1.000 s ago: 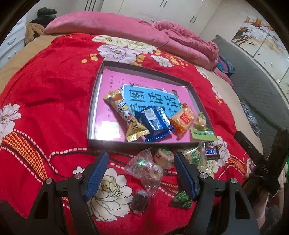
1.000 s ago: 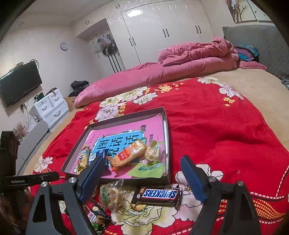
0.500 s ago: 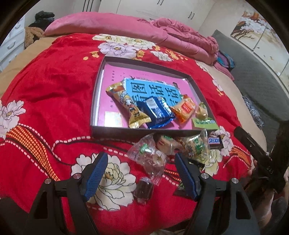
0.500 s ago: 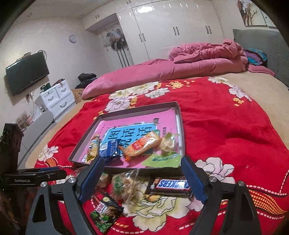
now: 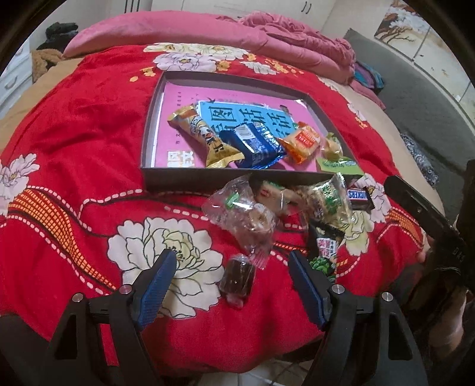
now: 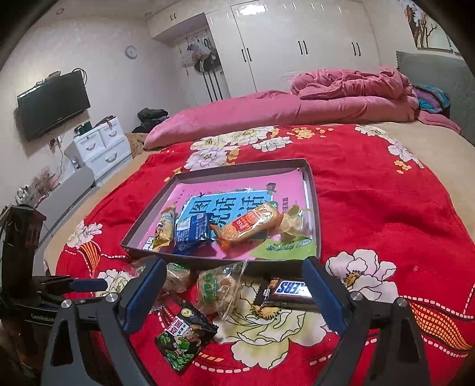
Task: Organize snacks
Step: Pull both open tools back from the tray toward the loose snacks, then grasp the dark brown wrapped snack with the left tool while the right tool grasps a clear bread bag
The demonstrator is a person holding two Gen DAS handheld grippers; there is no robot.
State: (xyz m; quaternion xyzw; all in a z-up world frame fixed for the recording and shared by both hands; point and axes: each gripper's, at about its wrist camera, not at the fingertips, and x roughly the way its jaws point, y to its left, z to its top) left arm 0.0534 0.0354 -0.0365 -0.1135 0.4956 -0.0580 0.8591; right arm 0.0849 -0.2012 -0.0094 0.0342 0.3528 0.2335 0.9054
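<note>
A shallow dark tray (image 5: 190,179) (image 6: 150,221) lies on the red floral blanket and holds a yellow packet (image 5: 204,138), a blue packet (image 5: 255,145) (image 6: 191,230), an orange packet (image 5: 304,141) (image 6: 249,225) and a small clear-wrapped sweet (image 5: 331,145). Loose in front of it lie clear-wrapped pastries (image 5: 246,212) (image 6: 219,286), a Snickers bar (image 5: 359,194) (image 6: 289,289), a black-and-green packet (image 5: 325,245) (image 6: 184,335) and a small dark sweet (image 5: 237,277). My left gripper (image 5: 231,286) is open, low over the dark sweet. My right gripper (image 6: 234,297) is open above the loose snacks.
A pink duvet (image 5: 207,23) (image 6: 297,104) is heaped at the bed's far end. The blanket's near edge (image 5: 207,356) drops off just under the left gripper. White drawers (image 6: 101,145) and a wall TV (image 6: 53,104) stand left; wardrobes (image 6: 297,47) behind.
Both grippers have drawn back toward the bed's near edge and tilted downward, so the loose snacks sit higher between the fingers. Both stayed open. No snack has moved.
</note>
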